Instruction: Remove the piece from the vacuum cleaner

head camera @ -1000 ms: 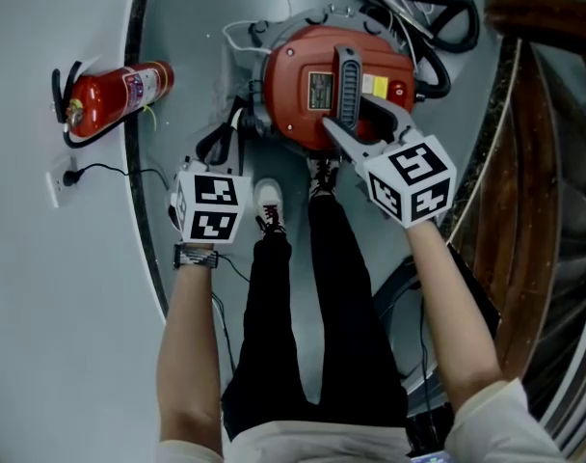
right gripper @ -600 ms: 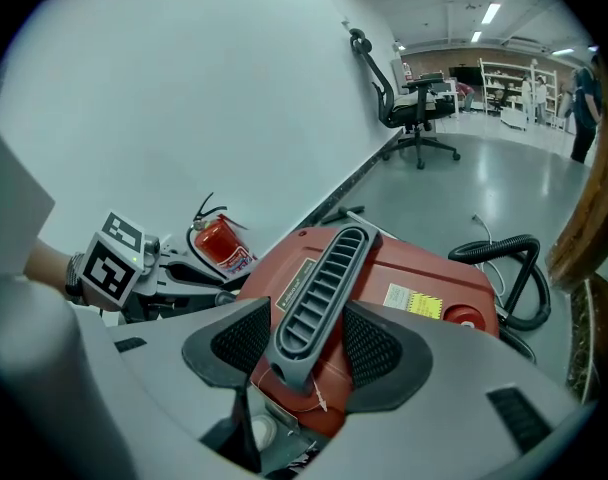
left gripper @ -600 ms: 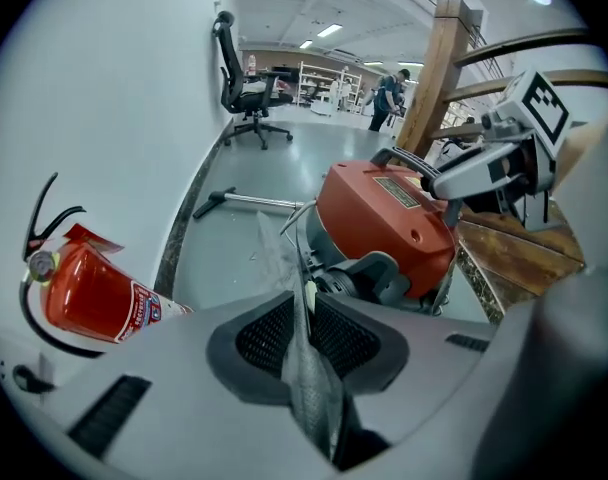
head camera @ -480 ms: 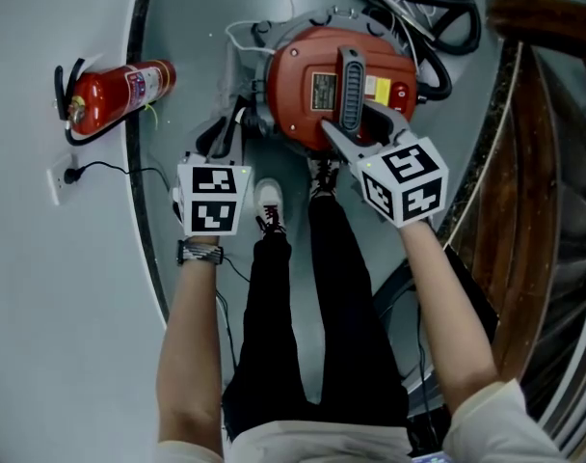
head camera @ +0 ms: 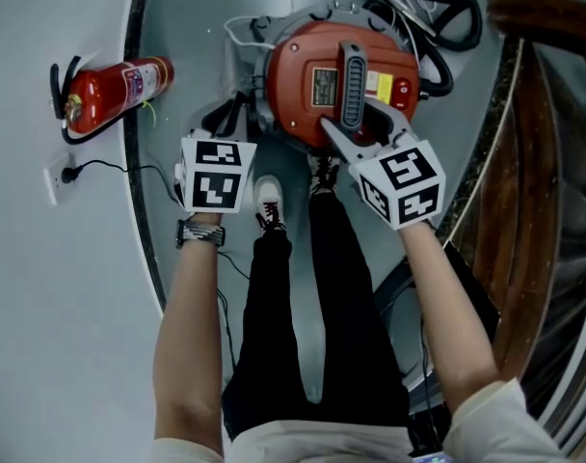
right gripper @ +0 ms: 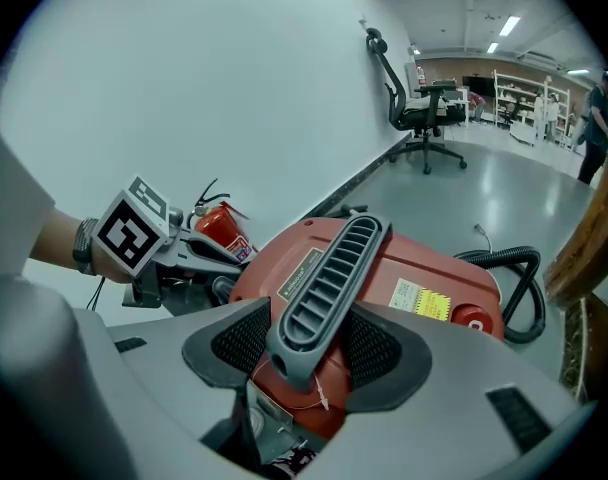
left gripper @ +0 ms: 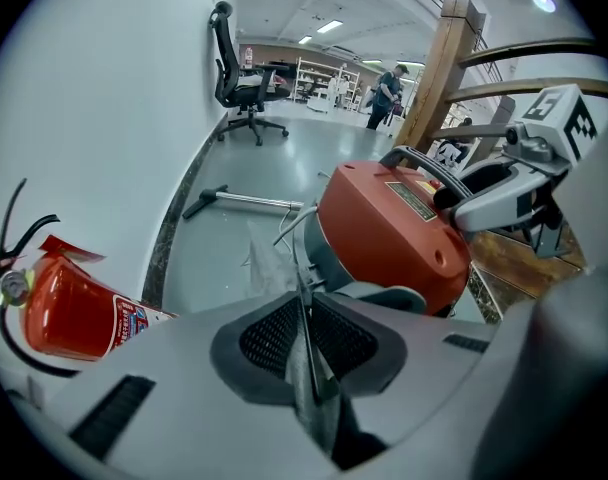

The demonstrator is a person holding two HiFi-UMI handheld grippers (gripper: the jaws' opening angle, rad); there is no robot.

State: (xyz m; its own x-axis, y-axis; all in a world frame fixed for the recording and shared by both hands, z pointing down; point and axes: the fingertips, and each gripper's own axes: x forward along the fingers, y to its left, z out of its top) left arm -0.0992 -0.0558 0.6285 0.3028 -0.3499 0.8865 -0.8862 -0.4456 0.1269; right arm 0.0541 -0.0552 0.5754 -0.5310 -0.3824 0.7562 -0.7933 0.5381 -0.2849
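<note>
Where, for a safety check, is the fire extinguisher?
In the head view the fire extinguisher is at upper left by the wall, left of the vacuum cleaner.

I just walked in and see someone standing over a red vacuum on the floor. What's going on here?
A person stands over the red vacuum cleaner with a gripper in each hand. The right gripper is clamped on the grey handle on top. The left gripper, whose jaws have just been closing, pinches a thin grey piece at the vacuum's side. That piece looks attached, not yet removed.
</note>
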